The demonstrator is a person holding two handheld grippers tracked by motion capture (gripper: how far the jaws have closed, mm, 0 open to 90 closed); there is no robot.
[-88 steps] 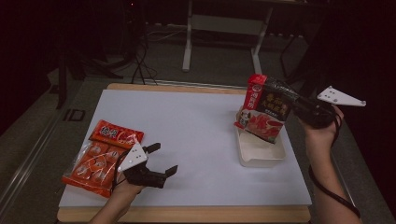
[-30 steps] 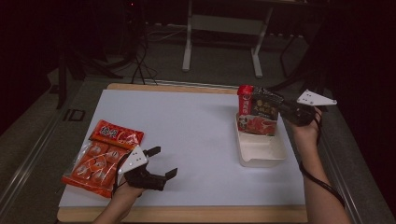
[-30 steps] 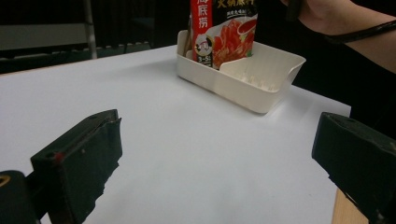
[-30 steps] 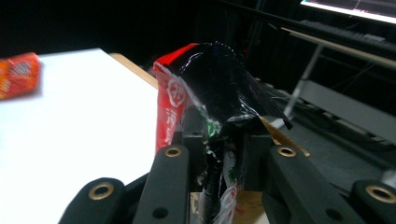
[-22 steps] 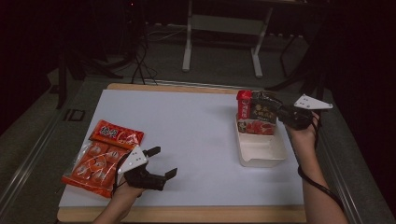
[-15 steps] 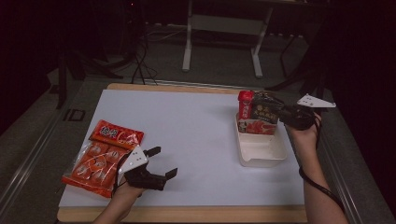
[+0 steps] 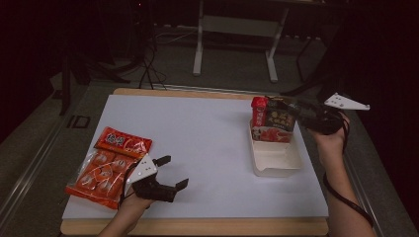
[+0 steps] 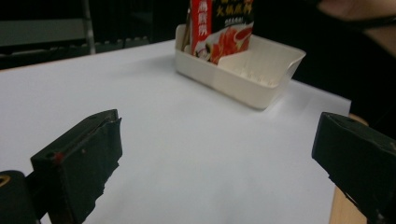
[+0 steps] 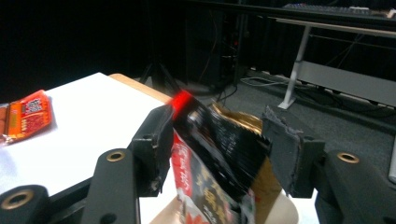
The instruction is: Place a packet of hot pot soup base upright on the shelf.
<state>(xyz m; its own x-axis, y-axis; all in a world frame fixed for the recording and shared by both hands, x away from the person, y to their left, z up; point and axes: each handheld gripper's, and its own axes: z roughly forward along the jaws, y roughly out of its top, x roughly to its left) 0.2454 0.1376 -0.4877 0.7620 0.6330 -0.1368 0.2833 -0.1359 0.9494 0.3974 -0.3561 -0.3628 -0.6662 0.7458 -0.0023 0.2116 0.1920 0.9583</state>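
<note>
Now the black-and-red sauce packet (image 7: 274,120) stands upright in the far end of the cream tray (image 7: 276,160), leaning a little toward the tray's far wall. The right gripper (image 7: 295,109) sits just beyond that same end of the tray, its jaws on either side of the packet's top. They have just been opening; in the right gripper view the packet (image 9: 219,158) lies between the right gripper (image 9: 217,142) pads, with a gap at the right pad and the left pad close against its edge, so the pads no longer press on it. Well away from the tray, toward the near left, the left gripper (image 7: 170,172) rests with its jaws wide apart and holds nothing. Just beside it, farther from the tray, lie two orange snack bags (image 7: 106,165).
</note>
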